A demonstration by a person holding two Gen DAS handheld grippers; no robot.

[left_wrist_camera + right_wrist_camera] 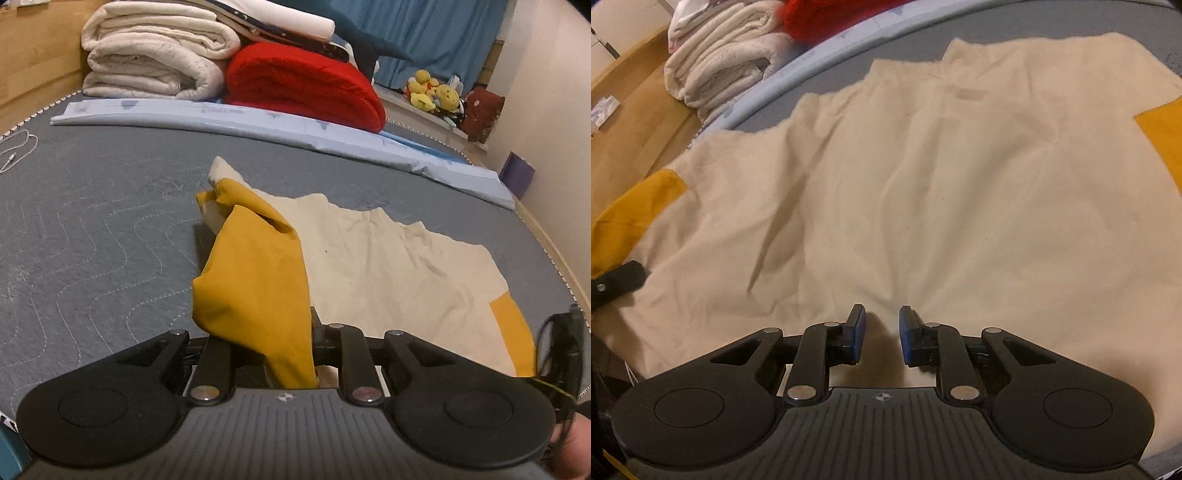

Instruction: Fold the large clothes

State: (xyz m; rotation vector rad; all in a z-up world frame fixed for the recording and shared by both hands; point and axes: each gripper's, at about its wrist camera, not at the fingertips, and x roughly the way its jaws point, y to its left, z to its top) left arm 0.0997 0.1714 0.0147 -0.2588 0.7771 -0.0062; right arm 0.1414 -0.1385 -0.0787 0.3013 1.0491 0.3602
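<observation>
A large cream garment (388, 258) with mustard-yellow sleeves lies spread on the grey mattress (92, 221). My left gripper (275, 343) is shut on one yellow sleeve (255, 280), which is lifted and drapes over its fingers, hiding the pads. In the right wrist view the cream body (923, 184) fills the frame. My right gripper (881, 325) points down onto its near part, and a puckered fold of cloth is pinched between the blue pads (858, 332), with creases radiating from there. The other yellow sleeve (1163, 136) lies flat at the right.
Folded white blankets (147, 55) and a red blanket (303, 85) are stacked at the far end behind a light-blue folded sheet (258, 125). Plush toys (432, 92) sit by the blue curtain. A white cable (18, 147) lies far left. A wall runs along the right.
</observation>
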